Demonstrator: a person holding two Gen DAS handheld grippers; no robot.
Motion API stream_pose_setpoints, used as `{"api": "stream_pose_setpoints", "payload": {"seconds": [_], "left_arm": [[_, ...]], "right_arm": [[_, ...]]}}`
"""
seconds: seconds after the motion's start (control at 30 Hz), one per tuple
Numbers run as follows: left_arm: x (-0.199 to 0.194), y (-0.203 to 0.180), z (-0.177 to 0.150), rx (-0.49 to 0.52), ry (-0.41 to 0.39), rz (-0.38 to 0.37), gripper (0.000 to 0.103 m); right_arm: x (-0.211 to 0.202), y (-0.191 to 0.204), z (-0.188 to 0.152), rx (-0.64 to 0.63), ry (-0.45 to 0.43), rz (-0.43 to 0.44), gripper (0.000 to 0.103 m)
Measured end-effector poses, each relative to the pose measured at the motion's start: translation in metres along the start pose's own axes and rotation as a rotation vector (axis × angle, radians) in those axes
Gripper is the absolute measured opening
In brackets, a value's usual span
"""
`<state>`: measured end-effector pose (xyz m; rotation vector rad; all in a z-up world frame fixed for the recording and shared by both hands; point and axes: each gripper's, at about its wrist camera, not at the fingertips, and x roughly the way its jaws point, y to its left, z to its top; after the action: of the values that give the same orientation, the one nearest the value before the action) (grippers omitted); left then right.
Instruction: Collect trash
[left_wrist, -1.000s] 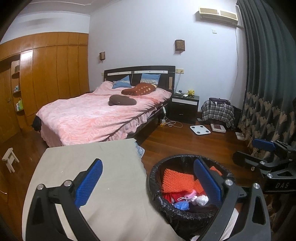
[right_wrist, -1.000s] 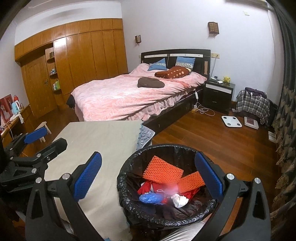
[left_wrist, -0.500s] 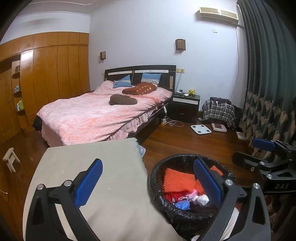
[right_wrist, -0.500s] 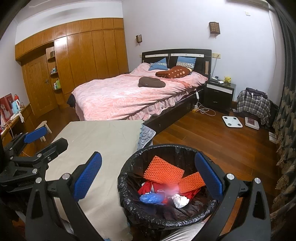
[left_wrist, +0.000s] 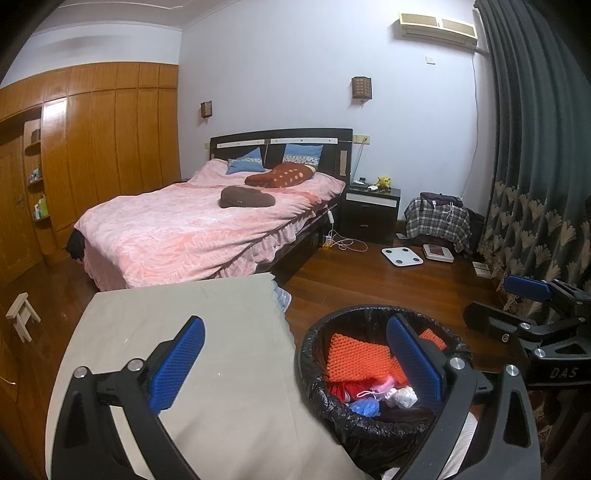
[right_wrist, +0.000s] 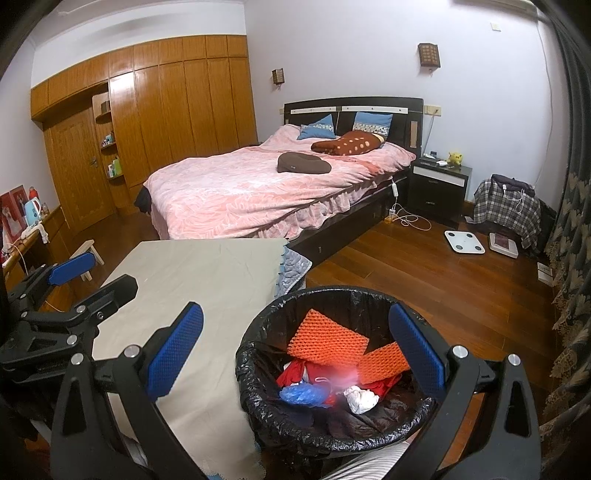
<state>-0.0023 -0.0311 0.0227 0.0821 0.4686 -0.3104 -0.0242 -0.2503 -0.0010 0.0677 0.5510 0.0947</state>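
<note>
Left gripper (left_wrist: 295, 360), black frame with blue ribbed pads: fingers spread wide, nothing between them, held over the near edge of the table; right gripper (right_wrist: 295, 354), same make: fingers likewise spread and empty, held above the bin; round waste bin lined with a crinkled black plastic bag (right_wrist: 258, 373), standing on the wooden floor just beside the table, touching or nearly touching its cloth; inside, orange mesh foam sheets (right_wrist: 327, 341), a red crumpled wrapper (right_wrist: 293, 371), a crushed blue plastic piece (right_wrist: 303, 395), a white crumpled tissue (right_wrist: 362, 398), one pinkish item too blurred to name; rectangular table under a plain beige cloth (left_wrist: 177, 332), no loose trash visible on the part in view; pink-quilted bed (right_wrist: 258, 188) and dark nightstand (right_wrist: 439, 181) well apart, beyond; collection apparently near its end or finished, with several pieces already binned and no further candidate showing; remaining, as a judgement only: a check of the hidden table edges and floor.
</note>
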Motion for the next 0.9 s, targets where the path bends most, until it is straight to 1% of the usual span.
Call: {"api": "stream_pose_setpoints", "payload": {"seconds": [0.9], "left_arm": [[0.0008,0.0017,-0.0015,0.001,0.005,0.003,0.097]], "right_arm": [[0.0065,0.008,-0.0064,-0.006,0.006,0.007,0.098]]}}
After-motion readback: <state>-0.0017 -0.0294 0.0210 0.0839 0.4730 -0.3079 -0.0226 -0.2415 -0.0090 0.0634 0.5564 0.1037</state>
